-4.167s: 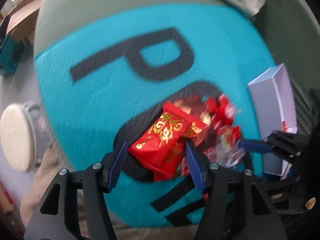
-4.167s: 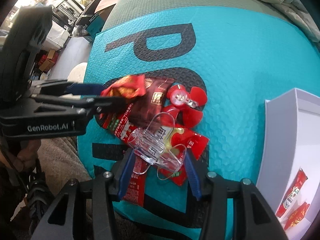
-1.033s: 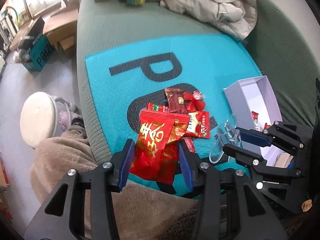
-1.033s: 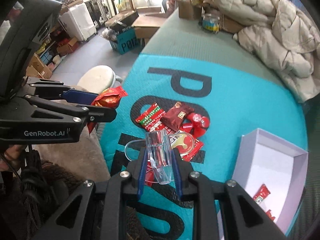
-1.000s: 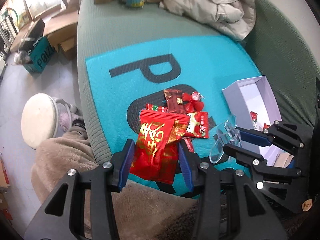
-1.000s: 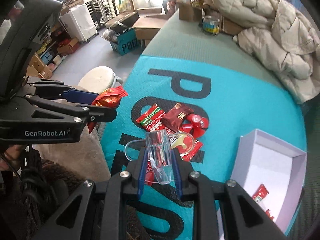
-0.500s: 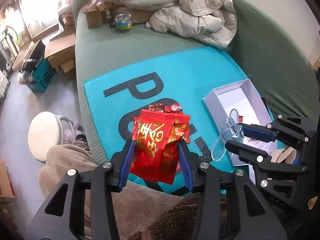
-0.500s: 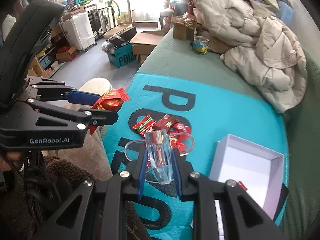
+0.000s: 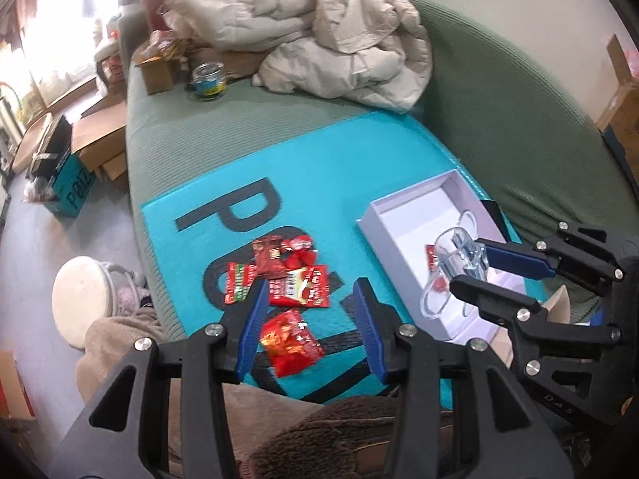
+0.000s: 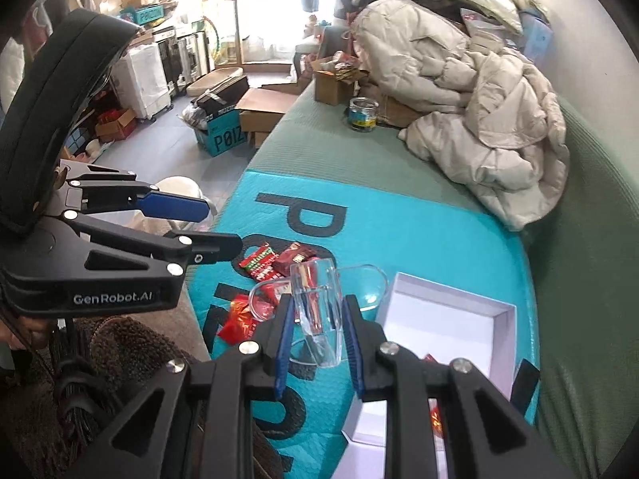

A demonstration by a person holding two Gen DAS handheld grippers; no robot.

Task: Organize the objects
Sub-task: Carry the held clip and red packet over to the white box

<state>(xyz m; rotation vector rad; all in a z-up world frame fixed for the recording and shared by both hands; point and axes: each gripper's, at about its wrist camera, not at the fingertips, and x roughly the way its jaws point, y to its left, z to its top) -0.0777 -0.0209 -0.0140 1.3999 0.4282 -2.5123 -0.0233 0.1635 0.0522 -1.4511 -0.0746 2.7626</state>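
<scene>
My left gripper (image 9: pixel 309 319) stands open above the near edge of the teal mat (image 9: pixel 319 167). A red snack packet (image 9: pixel 289 343) lies on the mat below its gap, clear of both fingers. In the right wrist view the left gripper (image 10: pixel 221 227) has nothing between its blue pads, and the packet (image 10: pixel 239 321) lies on the mat. My right gripper (image 10: pixel 317 307) is shut on a clear plastic piece (image 10: pixel 315 311) and hangs over the white box (image 9: pixel 399 215). Several red packets (image 9: pixel 291 271) are piled mid-mat. A small red packet (image 9: pixel 431 257) lies in the box.
The mat lies on a green sofa (image 9: pixel 499 119). A beige padded coat (image 9: pixel 319 28), a glass jar (image 9: pixel 207 80) and a cardboard box (image 9: pixel 155 72) sit at its far end. A round stool (image 9: pixel 80 291) and cartons stand on the floor to the left. Brown fleece (image 9: pixel 319 431) lies below the grippers.
Both grippers have risen and the view has widened. The red packet that sat between the left fingers now lies on the mat. The right gripper still holds the clear piece.
</scene>
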